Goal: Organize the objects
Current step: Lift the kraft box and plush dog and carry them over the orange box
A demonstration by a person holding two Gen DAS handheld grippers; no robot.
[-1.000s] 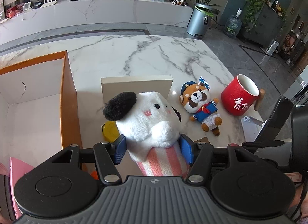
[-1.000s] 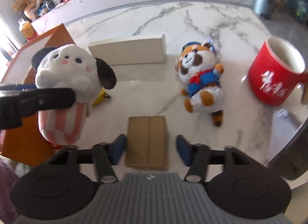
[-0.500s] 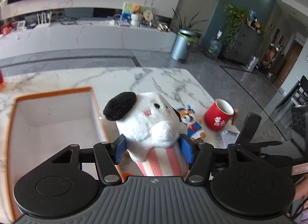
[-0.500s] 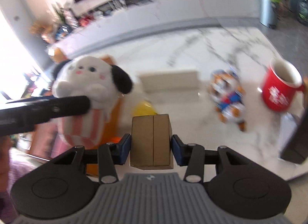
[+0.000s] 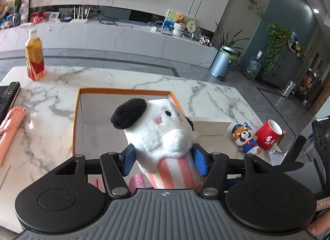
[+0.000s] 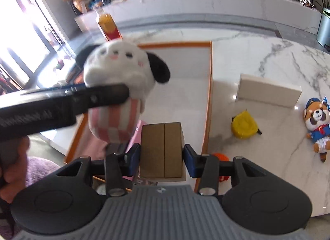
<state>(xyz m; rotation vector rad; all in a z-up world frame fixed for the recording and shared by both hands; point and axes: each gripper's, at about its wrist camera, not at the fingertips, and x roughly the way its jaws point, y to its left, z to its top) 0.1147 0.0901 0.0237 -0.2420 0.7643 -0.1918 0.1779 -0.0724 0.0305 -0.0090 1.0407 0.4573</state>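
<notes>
The plush dog [image 5: 163, 134] is clamped in the left tongs [image 5: 164, 159], held in the air over the orange-rimmed box [image 5: 123, 91]. The right tongs [image 6: 162, 157] grip a cardboard carton [image 6: 162, 149], also above the box, near its front edge. Nothing seems to lie in the part of the box that shows, so the sorting looks barely begun. Left out on the surface [image 6: 268, 58]: white box [image 6: 268, 93], yellow toy [image 6: 244, 125], panda plush [image 6: 316, 124], red mug [image 5: 268, 136].
</notes>
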